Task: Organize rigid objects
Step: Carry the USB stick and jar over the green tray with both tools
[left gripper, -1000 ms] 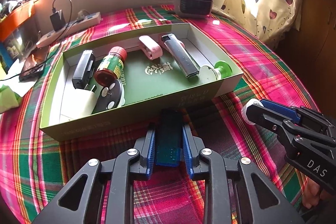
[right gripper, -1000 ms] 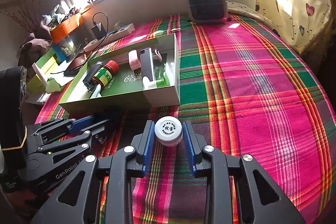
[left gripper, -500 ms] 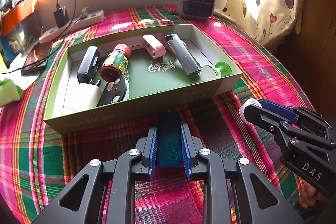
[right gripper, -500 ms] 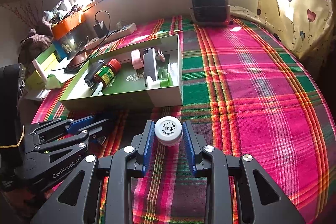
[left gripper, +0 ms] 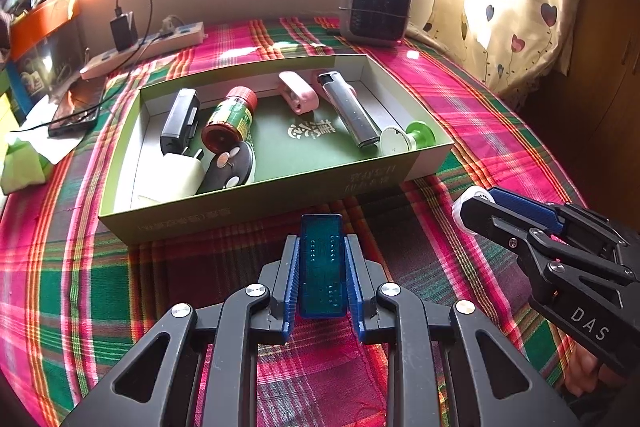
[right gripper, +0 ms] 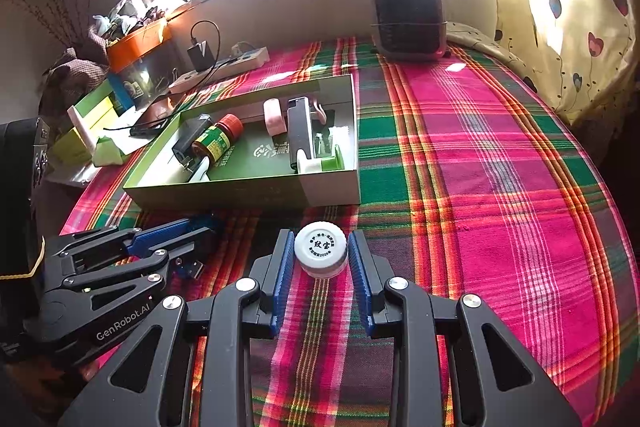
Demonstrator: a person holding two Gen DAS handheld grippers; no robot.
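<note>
A: How far along was it?

B: Several items already lay in the green cardboard box (left gripper: 256,203). Two remained outside, on the plaid cloth (right gripper: 480,187).

A: Both gripped?

B: Yes. The left gripper (left gripper: 322,269) clamped a flat translucent blue stick (left gripper: 322,259); the right gripper (right gripper: 320,263) grasped a round white plastic jar (right gripper: 320,253).

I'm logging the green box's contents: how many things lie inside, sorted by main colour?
Black: 2 (case, key fob)
White: 2 (plug, green-ended reel)
Pink: 1 (clip)
Grey: 1 (lighter)
Red-capped: 1 (bottle)
Total: 7
</note>
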